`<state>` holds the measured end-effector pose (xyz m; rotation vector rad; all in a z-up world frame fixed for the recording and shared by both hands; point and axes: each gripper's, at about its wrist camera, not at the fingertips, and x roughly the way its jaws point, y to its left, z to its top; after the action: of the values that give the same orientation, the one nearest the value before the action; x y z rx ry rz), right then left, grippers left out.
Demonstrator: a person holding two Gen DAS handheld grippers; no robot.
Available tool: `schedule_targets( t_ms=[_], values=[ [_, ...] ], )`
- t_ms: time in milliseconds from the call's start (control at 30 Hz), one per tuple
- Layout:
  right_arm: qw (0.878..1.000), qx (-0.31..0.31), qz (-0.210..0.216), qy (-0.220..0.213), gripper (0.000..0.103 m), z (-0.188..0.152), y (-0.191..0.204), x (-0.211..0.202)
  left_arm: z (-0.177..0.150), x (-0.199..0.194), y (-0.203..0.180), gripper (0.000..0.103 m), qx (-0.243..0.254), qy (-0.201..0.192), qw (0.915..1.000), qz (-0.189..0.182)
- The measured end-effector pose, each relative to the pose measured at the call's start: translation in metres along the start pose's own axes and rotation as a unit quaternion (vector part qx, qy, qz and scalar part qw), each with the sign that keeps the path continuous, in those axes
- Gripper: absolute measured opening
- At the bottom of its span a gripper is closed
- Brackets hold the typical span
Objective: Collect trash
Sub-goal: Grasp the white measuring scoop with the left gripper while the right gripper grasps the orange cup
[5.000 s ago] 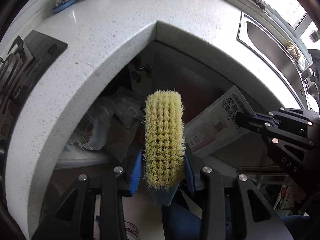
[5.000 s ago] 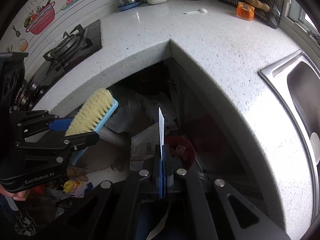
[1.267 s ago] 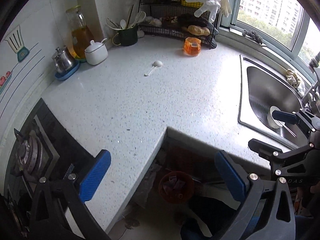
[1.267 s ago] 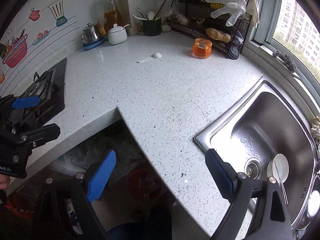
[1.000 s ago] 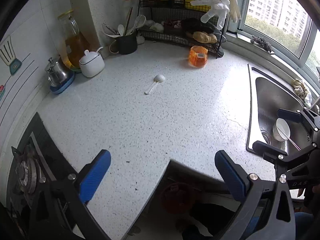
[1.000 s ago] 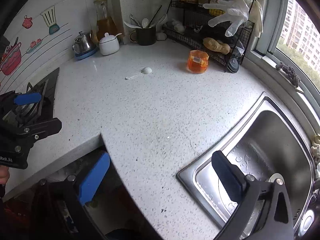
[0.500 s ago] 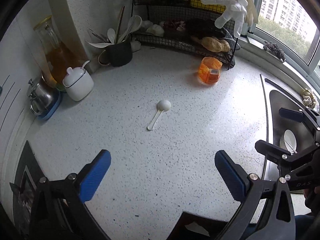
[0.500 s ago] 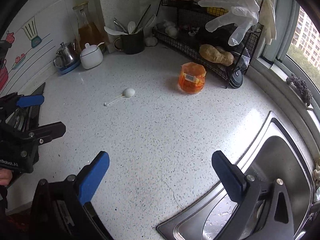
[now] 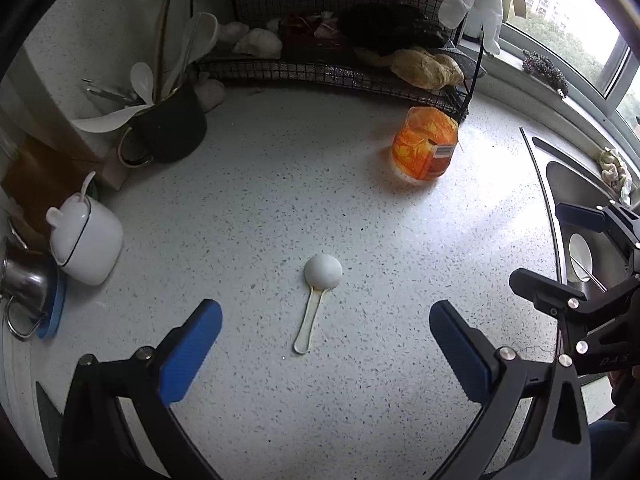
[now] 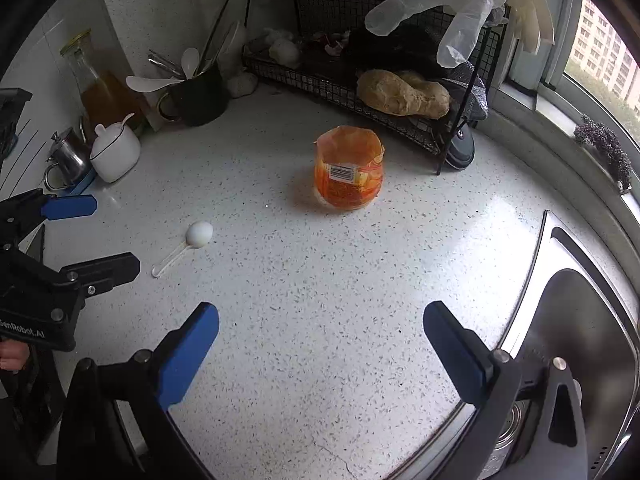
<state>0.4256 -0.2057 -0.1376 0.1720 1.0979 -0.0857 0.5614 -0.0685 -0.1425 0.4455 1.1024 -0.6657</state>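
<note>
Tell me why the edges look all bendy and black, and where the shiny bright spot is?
Both wrist views are fisheye, so straight lines curve and the corners go black. Left wrist view: window glare whitens the counter near the orange wrapper. Right wrist view: the sink rim bows, and the window is washed out.

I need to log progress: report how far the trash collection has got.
Nothing is in hand: the left gripper and right gripper both hover open and empty. Still on the counter lie the white plastic spoon and the orange wrapper cup. The left gripper lines up with the spoon, probably next.
</note>
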Motion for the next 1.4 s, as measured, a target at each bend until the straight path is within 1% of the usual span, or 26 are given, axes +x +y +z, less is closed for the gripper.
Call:
schedule_targets(
  t_ms=[133, 233, 267, 333, 367, 400, 500, 567, 600, 633, 667, 733, 767, 800, 833, 867, 967, 1067, 1233, 1400],
  values=[
    [1.0, 0.016, -0.011, 0.01, 0.102, 0.012, -0.009, 0.015, 0.011, 0.026, 0.006, 0.103, 0.008, 0.016, 0.9997, -0.019],
    [0.999, 0.026, -0.018, 0.013, 0.102, 0.019, -0.016, 0.026, 0.016, 0.048, 0.007, 0.102, 0.022, 0.033, 0.999, -0.019],
    [0.999, 0.029, -0.02, 0.014, 0.102, 0.021, -0.018, 0.03, 0.017, 0.055, 0.007, 0.1, 0.026, 0.04, 0.9986, -0.022],
    [0.999, 0.035, -0.022, 0.02, 0.102, 0.026, -0.023, 0.038, 0.02, 0.068, 0.008, 0.086, 0.027, 0.048, 0.9981, -0.026],
    [0.999, 0.039, -0.023, 0.022, 0.102, 0.027, -0.025, 0.042, 0.021, 0.073, 0.008, 0.084, 0.028, 0.052, 0.9979, -0.025],
    [0.998, 0.042, -0.024, 0.026, 0.102, 0.028, -0.028, 0.045, 0.021, 0.079, 0.008, 0.082, 0.029, 0.057, 0.9977, -0.023],
    [0.998, 0.048, -0.026, 0.034, 0.102, 0.03, -0.033, 0.052, 0.021, 0.09, 0.005, 0.081, 0.034, 0.066, 0.997, -0.019],
    [0.998, 0.051, -0.03, 0.035, 0.102, 0.029, -0.036, 0.053, 0.021, 0.09, 0.002, 0.079, 0.045, 0.06, 0.9971, -0.015],
    [0.997, 0.053, -0.03, 0.037, 0.102, 0.029, -0.037, 0.054, 0.022, 0.089, 0.001, 0.073, 0.047, 0.056, 0.9972, -0.016],
    [0.997, 0.055, -0.03, 0.039, 0.102, 0.03, -0.037, 0.056, 0.022, 0.088, 0.0, 0.065, 0.045, 0.051, 0.9976, -0.016],
    [0.997, 0.057, -0.029, 0.041, 0.102, 0.03, -0.038, 0.056, 0.023, 0.087, 0.0, 0.061, 0.042, 0.05, 0.9978, -0.015],
    [0.997, 0.057, -0.028, 0.043, 0.102, 0.03, -0.036, 0.057, 0.024, 0.085, 0.0, 0.047, 0.038, 0.05, 0.9979, -0.015],
    [0.997, 0.056, -0.028, 0.043, 0.102, 0.03, -0.036, 0.057, 0.024, 0.084, 0.0, 0.043, 0.038, 0.049, 0.9979, -0.015],
    [0.997, 0.056, -0.027, 0.042, 0.102, 0.03, -0.034, 0.056, 0.025, 0.083, 0.0, 0.031, 0.038, 0.049, 0.998, -0.016],
    [0.997, 0.054, -0.026, 0.041, 0.102, 0.031, -0.031, 0.056, 0.024, 0.083, -0.001, 0.027, 0.037, 0.048, 0.998, -0.016],
    [0.997, 0.052, -0.028, 0.04, 0.102, 0.032, -0.031, 0.056, 0.023, 0.078, 0.006, 0.027, 0.037, 0.05, 0.998, -0.016],
    [0.998, 0.043, -0.031, 0.038, 0.102, 0.034, -0.027, 0.058, 0.018, 0.075, 0.002, 0.027, 0.043, 0.049, 0.9978, -0.015],
    [0.999, 0.037, -0.015, 0.037, 0.102, 0.04, -0.025, 0.061, 0.013, 0.07, 0.001, 0.027, 0.04, 0.046, 0.9981, -0.007],
    [0.999, 0.02, -0.008, 0.03, 0.102, 0.056, -0.022, 0.068, 0.019, 0.055, 0.012, 0.027, 0.014, 0.028, 0.9995, 0.003],
    [1.0, 0.008, -0.016, 0.008, 0.102, 0.077, -0.019, 0.074, 0.032, 0.044, 0.031, 0.027, -0.012, 0.017, 0.9997, 0.017]
  ],
)
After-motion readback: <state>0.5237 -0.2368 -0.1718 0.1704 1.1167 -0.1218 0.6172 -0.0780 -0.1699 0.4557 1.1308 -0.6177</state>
